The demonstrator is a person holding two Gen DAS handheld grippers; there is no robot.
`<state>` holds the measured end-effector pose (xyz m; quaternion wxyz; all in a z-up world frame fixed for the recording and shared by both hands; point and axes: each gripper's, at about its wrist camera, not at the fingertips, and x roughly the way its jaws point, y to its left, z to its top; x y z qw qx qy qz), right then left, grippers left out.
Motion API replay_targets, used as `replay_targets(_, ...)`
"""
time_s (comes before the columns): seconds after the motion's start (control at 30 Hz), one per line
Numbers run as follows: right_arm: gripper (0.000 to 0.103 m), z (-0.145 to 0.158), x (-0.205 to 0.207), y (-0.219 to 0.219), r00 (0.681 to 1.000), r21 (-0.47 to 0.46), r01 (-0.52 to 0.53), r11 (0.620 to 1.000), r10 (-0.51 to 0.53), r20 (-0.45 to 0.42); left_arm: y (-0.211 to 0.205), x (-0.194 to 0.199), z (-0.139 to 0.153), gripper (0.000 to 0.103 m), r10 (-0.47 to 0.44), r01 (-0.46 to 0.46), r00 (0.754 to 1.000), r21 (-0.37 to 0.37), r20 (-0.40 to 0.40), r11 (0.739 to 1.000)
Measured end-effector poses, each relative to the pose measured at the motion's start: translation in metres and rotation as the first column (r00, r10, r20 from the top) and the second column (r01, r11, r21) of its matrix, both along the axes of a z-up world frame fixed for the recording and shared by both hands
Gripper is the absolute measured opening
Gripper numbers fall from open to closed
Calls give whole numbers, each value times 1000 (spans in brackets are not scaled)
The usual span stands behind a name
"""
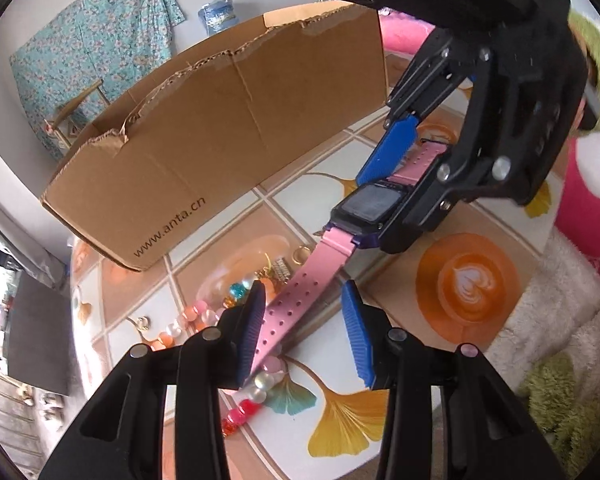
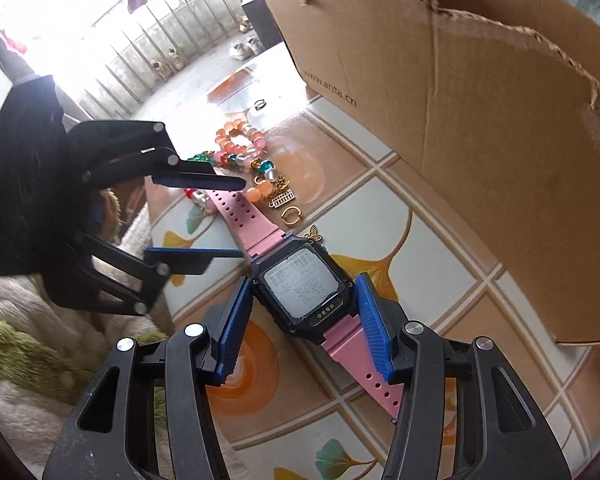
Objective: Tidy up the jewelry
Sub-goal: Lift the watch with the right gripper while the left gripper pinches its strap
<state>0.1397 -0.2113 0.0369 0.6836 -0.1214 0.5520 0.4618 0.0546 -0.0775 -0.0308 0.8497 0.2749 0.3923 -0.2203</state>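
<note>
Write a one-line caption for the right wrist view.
Right gripper straddles the pink-strapped smartwatch on the tiled table, left gripper around its far strap, beads and cardboard box behind.

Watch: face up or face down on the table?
Face down. The watch shows its back: a printed label and gold charging contacts in the right wrist view.

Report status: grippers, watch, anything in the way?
Right gripper astride the pink smartwatch case, contact unclear. Left gripper open over the strap. Beaded bracelets and gold ring crowd the strap; cardboard box close behind.
</note>
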Motion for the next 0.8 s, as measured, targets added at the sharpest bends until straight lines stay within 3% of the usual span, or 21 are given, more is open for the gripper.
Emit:
replay_targets(0.17, 49, -2, 6, 1, 999, 24, 4, 1000, -3, -34, -8, 3, -3, 37, 10, -12, 998, 28, 55, 1000)
replay_targets(0.23, 49, -2, 4, -3, 999, 38, 11, 999, -9, -38, -9, 2, -2, 22, 8, -10, 998, 26, 67, 1000)
replay_targets(0.43, 49, -2, 5, -15, 998, 79, 36, 996, -32, -52, -3, 6, 8, 9, 27, -25, 998, -52, 51, 998)
replay_targets(0.67, 49, 8, -9, -23, 998, 6, 8, 1000, -8, 65, 12, 24, 16, 4, 94, -101, 994, -162, -48, 982)
replay_targets(0.8, 48, 8, -19, -32, 989, -52, 30, 998, -22, 150, 15, 27, 15, 4, 106, -116, 992, -168, -65, 979)
